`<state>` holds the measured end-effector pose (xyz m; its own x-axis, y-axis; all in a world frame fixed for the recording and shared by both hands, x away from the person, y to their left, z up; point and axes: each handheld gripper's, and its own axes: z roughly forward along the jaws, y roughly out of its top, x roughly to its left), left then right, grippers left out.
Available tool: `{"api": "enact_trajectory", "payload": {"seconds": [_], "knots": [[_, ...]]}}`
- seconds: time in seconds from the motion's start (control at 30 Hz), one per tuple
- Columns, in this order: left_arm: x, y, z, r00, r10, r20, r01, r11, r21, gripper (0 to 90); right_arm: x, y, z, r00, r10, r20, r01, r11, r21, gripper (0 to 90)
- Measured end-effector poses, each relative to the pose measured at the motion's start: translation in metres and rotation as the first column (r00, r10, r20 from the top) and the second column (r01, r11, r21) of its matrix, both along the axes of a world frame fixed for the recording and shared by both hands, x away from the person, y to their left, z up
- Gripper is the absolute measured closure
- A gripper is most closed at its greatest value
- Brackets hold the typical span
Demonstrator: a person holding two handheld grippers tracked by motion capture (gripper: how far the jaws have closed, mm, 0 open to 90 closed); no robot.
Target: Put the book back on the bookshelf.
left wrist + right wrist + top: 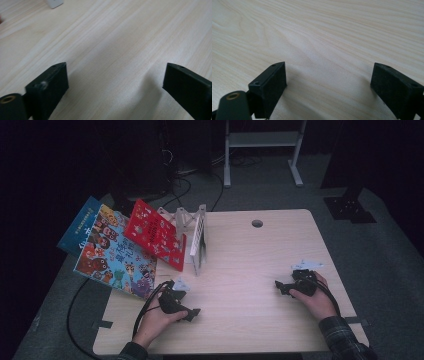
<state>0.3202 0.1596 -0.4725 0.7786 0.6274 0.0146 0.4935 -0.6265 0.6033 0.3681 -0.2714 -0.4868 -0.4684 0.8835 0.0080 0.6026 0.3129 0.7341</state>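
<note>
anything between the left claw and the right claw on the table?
No. In the high view, bare wood of the table runs from the left claw to the right claw.

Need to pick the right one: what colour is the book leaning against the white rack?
Red, with small printed pictures; the book shows best in the high view.

Between the left hand-held gripper (194, 312) and the right hand-held gripper (278, 285) the tabletop (240, 285) lies bare, so either could pass toward the other unhindered. Ahead of the right one, bare wood runs to the far edge, broken only by a small round hole (257, 223). Just ahead of the left one stands a white rack (198, 240), upright, with a red book (155, 234) leaning against it and a blue picture book (116, 252) beside that, blocking the way forward and outward. Each gripper's jaws stand wide apart over bare wood.
</note>
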Motion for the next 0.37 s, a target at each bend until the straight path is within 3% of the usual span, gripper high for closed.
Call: {"api": "enact_trajectory", "payload": {"seconds": [0.03, 0.37], "knots": [[-0.0015, -0.0012, -0.0032, 0.9997, -0.014, 0.02, 0.014, 0.9998, -0.016, 0.0, -0.0001, 0.0001, 0.0, 1.0, 0.0, -0.001, 0.0, 1.0, 0.0, 12.2], [-0.0022, 0.0031, -0.0076, 0.9983, -0.018, 0.055, 0.022, 0.9976, -0.065, 0.0, -0.0008, 0.0009, 0.0001, 1.0, 0.001, -0.003, -0.001, 1.0, 0.002, 12.1]]}}
